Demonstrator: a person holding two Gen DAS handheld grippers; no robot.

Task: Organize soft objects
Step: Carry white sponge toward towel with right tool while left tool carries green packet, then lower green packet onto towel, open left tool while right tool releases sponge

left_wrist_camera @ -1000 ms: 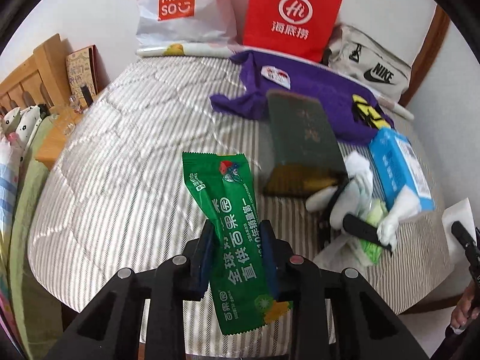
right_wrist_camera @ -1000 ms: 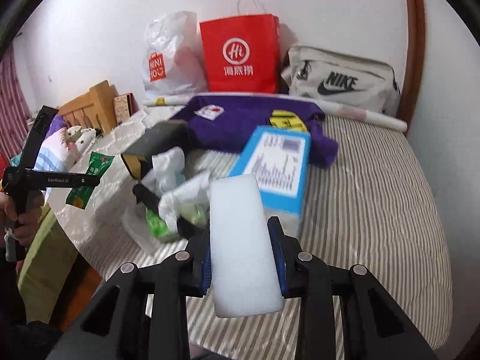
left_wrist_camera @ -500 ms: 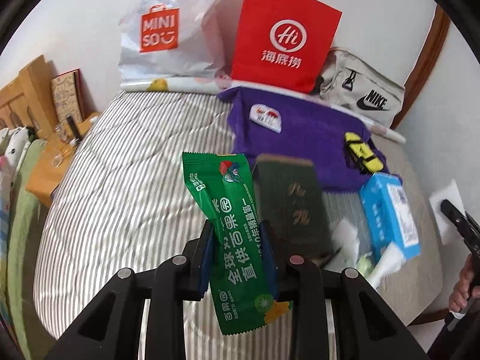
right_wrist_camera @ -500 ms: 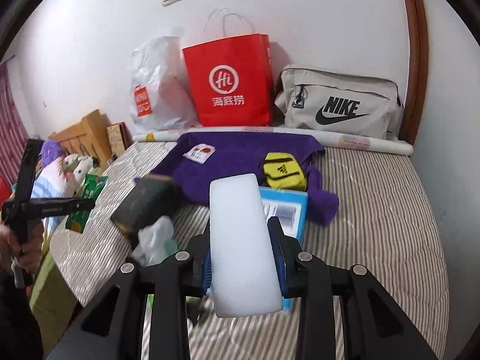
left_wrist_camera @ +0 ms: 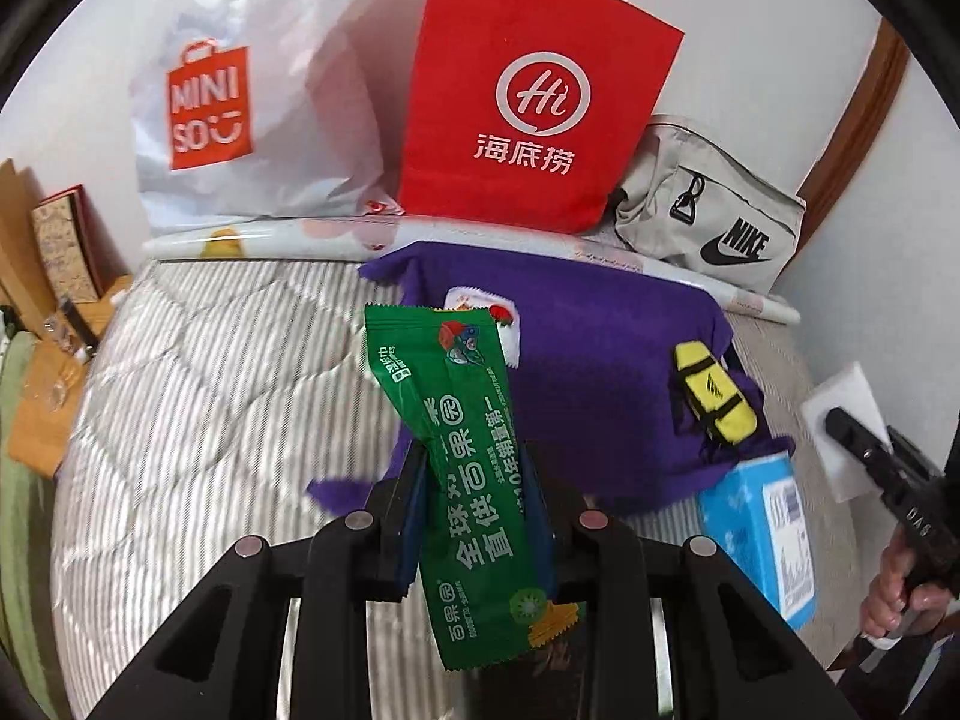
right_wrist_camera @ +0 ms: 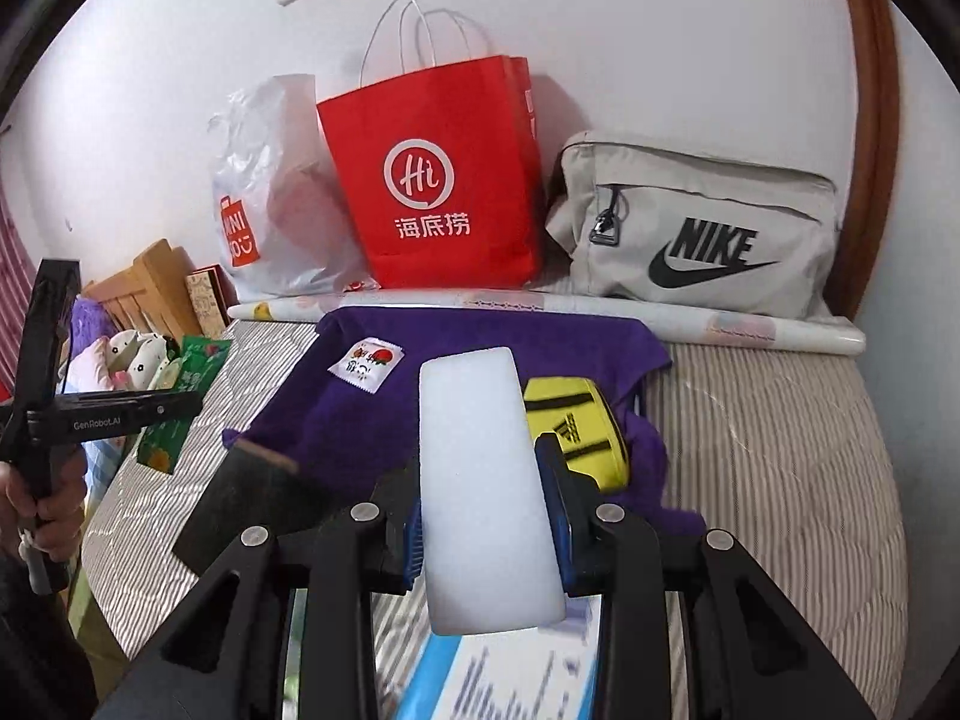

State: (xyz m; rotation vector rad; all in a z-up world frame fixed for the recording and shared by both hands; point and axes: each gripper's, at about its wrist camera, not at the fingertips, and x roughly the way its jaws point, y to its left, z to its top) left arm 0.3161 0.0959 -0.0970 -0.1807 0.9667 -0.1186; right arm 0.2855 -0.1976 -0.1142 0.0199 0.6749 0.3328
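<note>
My left gripper [left_wrist_camera: 474, 480] is shut on a green snack packet [left_wrist_camera: 468, 468] and holds it upright above the striped bed [left_wrist_camera: 198, 408]. My right gripper [right_wrist_camera: 486, 492] is shut on a white foam sponge [right_wrist_camera: 480, 480], held over a blue tissue pack [right_wrist_camera: 492, 678]. A purple cloth [right_wrist_camera: 480, 348] with a white label lies ahead, and a yellow pouch [right_wrist_camera: 576, 426] rests on it. The left gripper with its packet [right_wrist_camera: 180, 402] shows at the left of the right wrist view. The right gripper with its sponge [left_wrist_camera: 840, 414] shows at the right of the left wrist view.
A red paper bag [right_wrist_camera: 438, 180], a white Miniso plastic bag [left_wrist_camera: 240, 114] and a grey Nike bag [right_wrist_camera: 702, 228] stand against the wall at the bed's far end. A dark book [right_wrist_camera: 252, 498] lies near the right gripper. A wooden bedside unit [left_wrist_camera: 42, 360] stands left.
Both grippers have risen and moved forward toward the bags at the wall, each still holding its item. The crumpled tissues and dark book have dropped out of the left view.
</note>
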